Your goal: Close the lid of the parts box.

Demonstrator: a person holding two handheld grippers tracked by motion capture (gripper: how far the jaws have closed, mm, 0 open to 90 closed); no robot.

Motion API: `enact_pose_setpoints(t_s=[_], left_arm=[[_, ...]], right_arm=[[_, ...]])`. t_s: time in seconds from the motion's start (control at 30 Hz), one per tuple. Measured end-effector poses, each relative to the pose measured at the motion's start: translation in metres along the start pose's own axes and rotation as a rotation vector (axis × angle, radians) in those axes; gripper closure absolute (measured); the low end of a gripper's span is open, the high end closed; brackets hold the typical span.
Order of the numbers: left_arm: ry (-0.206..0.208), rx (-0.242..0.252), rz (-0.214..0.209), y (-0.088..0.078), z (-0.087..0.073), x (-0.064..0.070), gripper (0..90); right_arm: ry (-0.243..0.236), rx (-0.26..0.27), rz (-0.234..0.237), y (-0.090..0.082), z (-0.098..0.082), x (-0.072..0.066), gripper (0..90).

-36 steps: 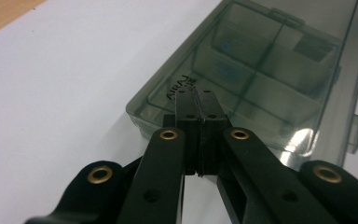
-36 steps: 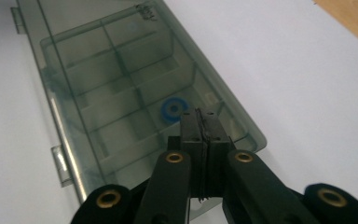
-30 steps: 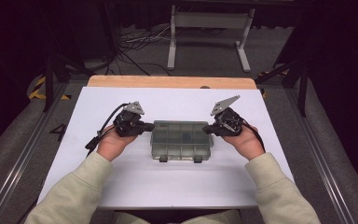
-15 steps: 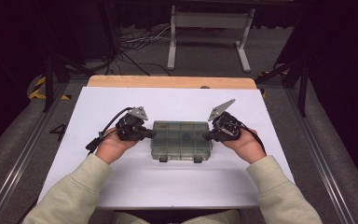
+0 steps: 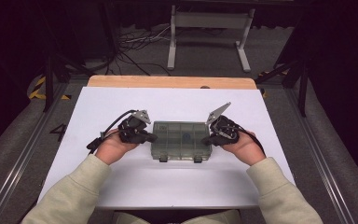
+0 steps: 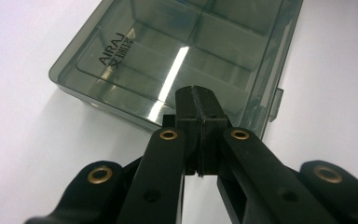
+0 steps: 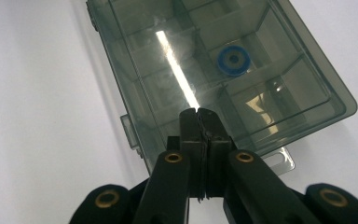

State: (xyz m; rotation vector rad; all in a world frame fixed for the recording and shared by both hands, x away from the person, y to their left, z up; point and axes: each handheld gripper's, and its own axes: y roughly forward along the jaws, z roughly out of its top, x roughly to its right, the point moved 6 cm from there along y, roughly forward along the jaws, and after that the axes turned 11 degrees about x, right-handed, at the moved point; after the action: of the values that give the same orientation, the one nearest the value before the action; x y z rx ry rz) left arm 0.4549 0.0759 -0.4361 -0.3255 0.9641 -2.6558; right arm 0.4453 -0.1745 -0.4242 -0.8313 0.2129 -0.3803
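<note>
I see the smoky clear compartment box (image 5: 181, 140) lying flat with its lid down at the centre of the high view, on the white table (image 5: 121, 182), its two latches toward the bottom of the frame. My left gripper (image 5: 150, 138) sits at the box's left end, jaws pressed together with nothing between them, tips at or just over the box edge; I cannot tell whether they touch it. My right gripper (image 5: 207, 139) mirrors it at the right end, jaws likewise closed on nothing. In the right gripper view a small blue ring (image 7: 232, 60) lies in one compartment, upper middle of the frame. In the left gripper view the lid carries lettering at upper left
</note>
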Motion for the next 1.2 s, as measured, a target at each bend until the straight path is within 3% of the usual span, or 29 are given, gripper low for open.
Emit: enact_pose_setpoints(t_s=[0.63,0.87,1.03,1.2], left_arm=[[0.016,-0.061,-0.022,0.0072,-0.0019,0.0038,89.3],[-0.003,-0.059,-0.036,0.0078,-0.0022,0.003,89.4],[0.02,-0.067,-0.012,0.0083,-0.0015,0.0053,89.4],[0.007,-0.049,-0.022,0.0101,-0.0016,0.0056,89.5]], right_arm=[[-0.002,-0.053,0.03,0.0052,-0.0049,-0.0031,89.5],[-0.003,-0.054,0.026,0.0064,-0.0047,-0.0036,89.4],[-0.016,-0.068,0.012,0.0064,-0.0055,-0.0048,88.8],[-0.016,-0.073,0.01,0.0067,-0.0054,-0.0056,88.0]])
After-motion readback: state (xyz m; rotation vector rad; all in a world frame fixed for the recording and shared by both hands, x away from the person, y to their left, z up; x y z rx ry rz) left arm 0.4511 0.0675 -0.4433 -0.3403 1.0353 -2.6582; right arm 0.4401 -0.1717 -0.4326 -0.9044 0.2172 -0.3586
